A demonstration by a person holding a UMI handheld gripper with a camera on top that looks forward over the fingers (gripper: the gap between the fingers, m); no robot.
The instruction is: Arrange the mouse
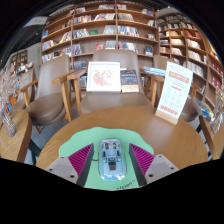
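In the gripper view, the mouse (112,158) lay between the two fingers of the gripper (112,161), lengthwise along their line, a grey-and-white body with a small red mark near its front. One magenta pad (81,158) stood at its left and the other (142,158) at its right. A thin strip of green showed on each side of the mouse, so the fingers were apart around it and not pressing on it. The mouse rested on a light green mat (100,137), which spread ahead of the fingers and ran back under them. The mat lay on a round wooden surface (170,137).

Beyond this surface stood a second wooden table (108,99) with a wooden chair (71,88) at its left end. On it an upright display card (103,76) faced the gripper, white with an orange picture; its writing was too small to read. A darker book or magazine (129,79) stood just to its right. Nearer on the right, a tall sign (174,93) leaned, white with orange bands and lines of print that could not be read. Bookshelves (100,28) full of books lined the far wall and ran along both sides of the room.
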